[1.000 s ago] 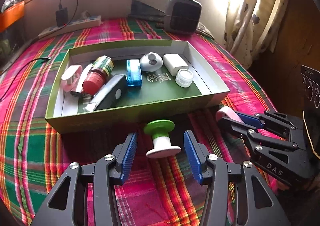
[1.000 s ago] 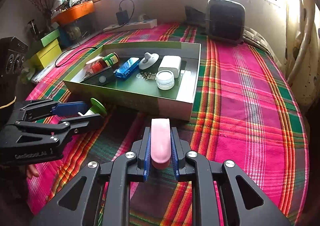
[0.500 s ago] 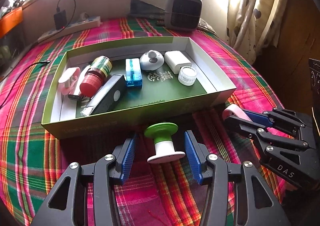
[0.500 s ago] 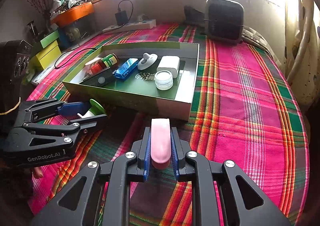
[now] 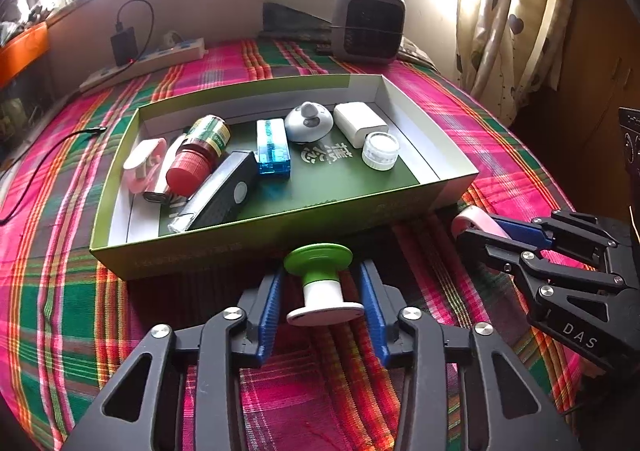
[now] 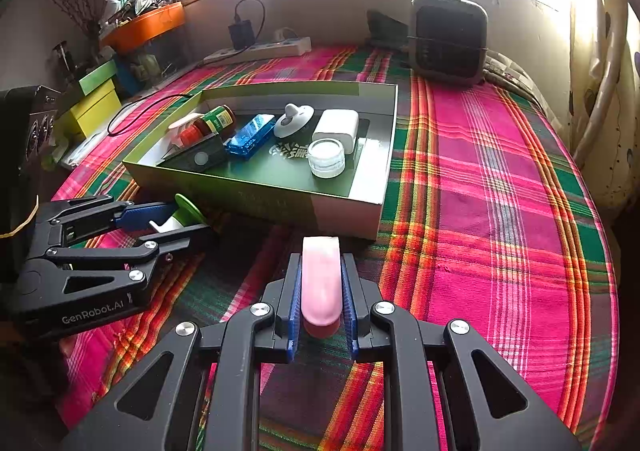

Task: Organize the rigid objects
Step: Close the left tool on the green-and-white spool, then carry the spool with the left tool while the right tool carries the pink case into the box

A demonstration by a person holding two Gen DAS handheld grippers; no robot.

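Observation:
A spool (image 5: pixel 322 291) with a green top and a white base stands upright on the plaid cloth, just in front of the green box (image 5: pixel 240 247). My left gripper (image 5: pixel 320 271) straddles it; its jaws are closing and the blue pads (image 5: pixel 270 303) meet the spool's rims. In the right wrist view the left gripper (image 6: pixel 188 217) shows the same spool (image 6: pixel 188 209) between its fingers. My right gripper (image 6: pixel 321 259) is shut on a narrow pink object (image 6: pixel 320 283), low over the cloth near the box's front right corner.
The box (image 6: pixel 260 203) holds a red-lidded jar (image 5: pixel 196 159), a blue case (image 5: pixel 272 147), a black device (image 5: pixel 224 195), a white block (image 5: pixel 358 121), a clear pot (image 5: pixel 380 151) and more. A heater (image 5: pixel 368 27) and power strip (image 5: pixel 148 65) stand behind. Curtain at right.
The left gripper's jaws have narrowed from wide apart to the spool's rims. The spool has stayed put, and the right gripper with its pink object has not moved.

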